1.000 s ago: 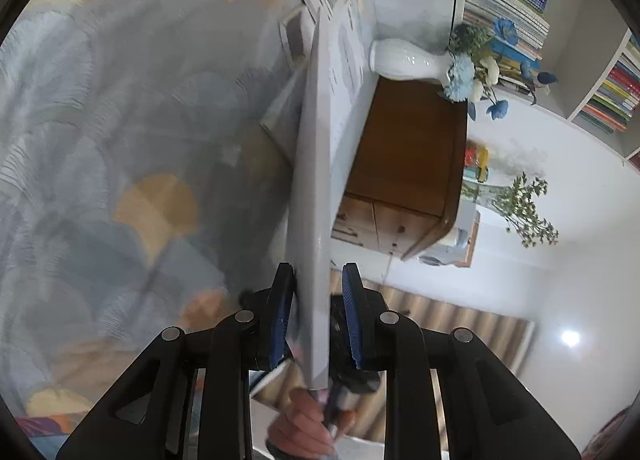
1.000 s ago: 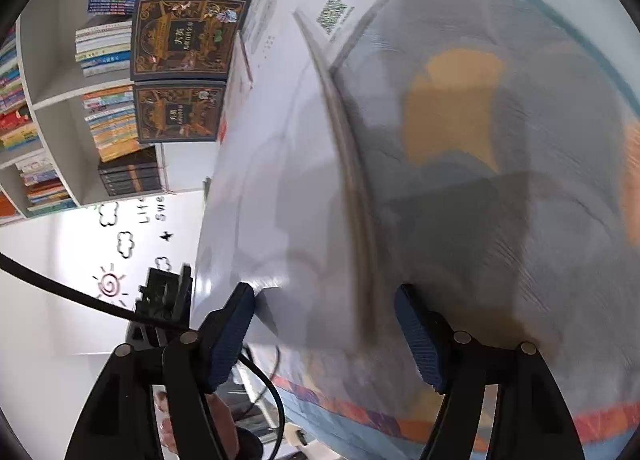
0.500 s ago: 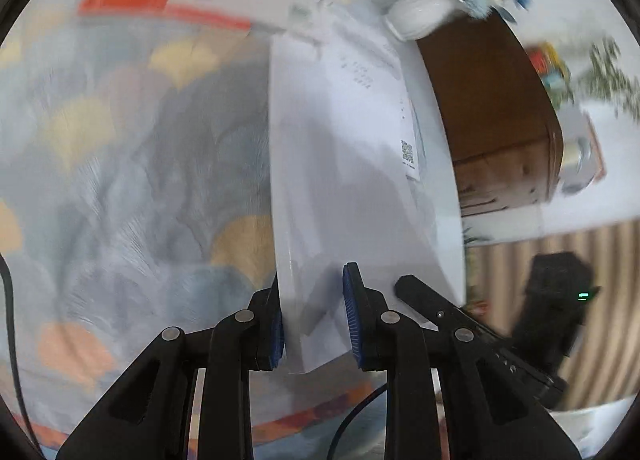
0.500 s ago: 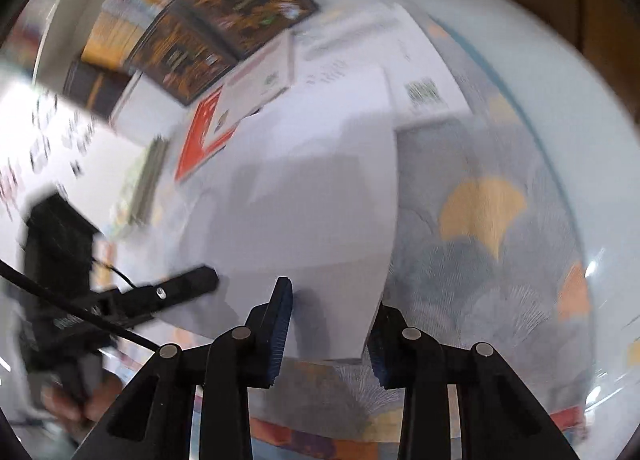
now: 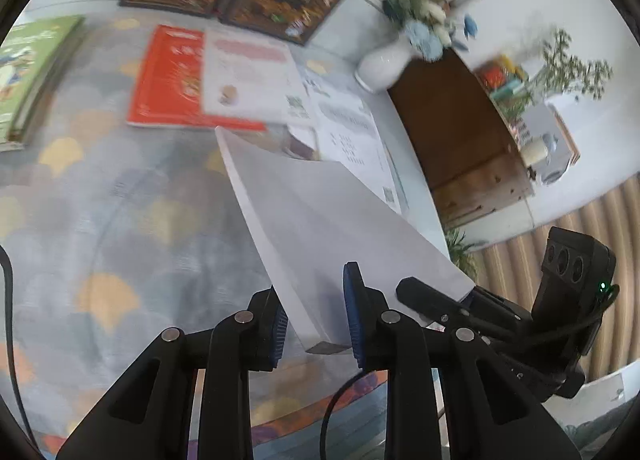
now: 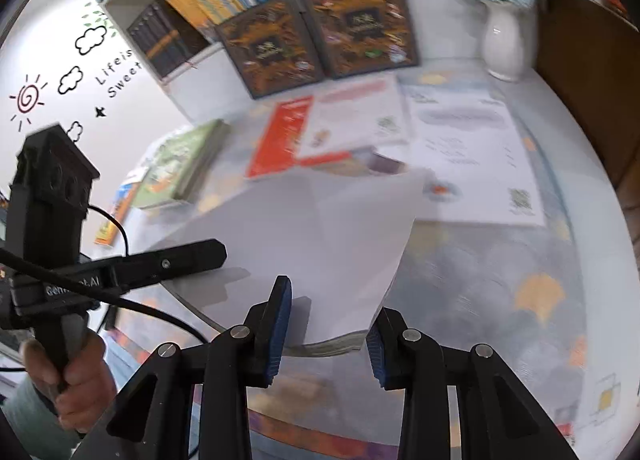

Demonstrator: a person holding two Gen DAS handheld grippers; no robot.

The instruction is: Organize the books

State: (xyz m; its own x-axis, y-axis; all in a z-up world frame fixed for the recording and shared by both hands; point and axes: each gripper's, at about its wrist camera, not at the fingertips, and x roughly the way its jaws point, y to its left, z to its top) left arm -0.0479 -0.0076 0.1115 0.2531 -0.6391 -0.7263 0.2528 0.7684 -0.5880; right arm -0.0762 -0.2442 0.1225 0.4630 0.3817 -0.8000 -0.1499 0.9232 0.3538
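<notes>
Left tongs (image 5: 314, 318) and right tongs (image 6: 326, 324) each clamp a near corner of the white book (image 5: 320, 219), lifted tilted over the desk's (image 5: 100, 219) near edge. Raise both ends evenly, then set it squarely on the red book (image 5: 168, 75) toward the far edge.

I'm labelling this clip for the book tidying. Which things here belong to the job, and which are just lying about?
Job: white book held by left gripper and right gripper; red book; green book; two dark books.

Lying about: white vase; wooden cabinet.
</notes>
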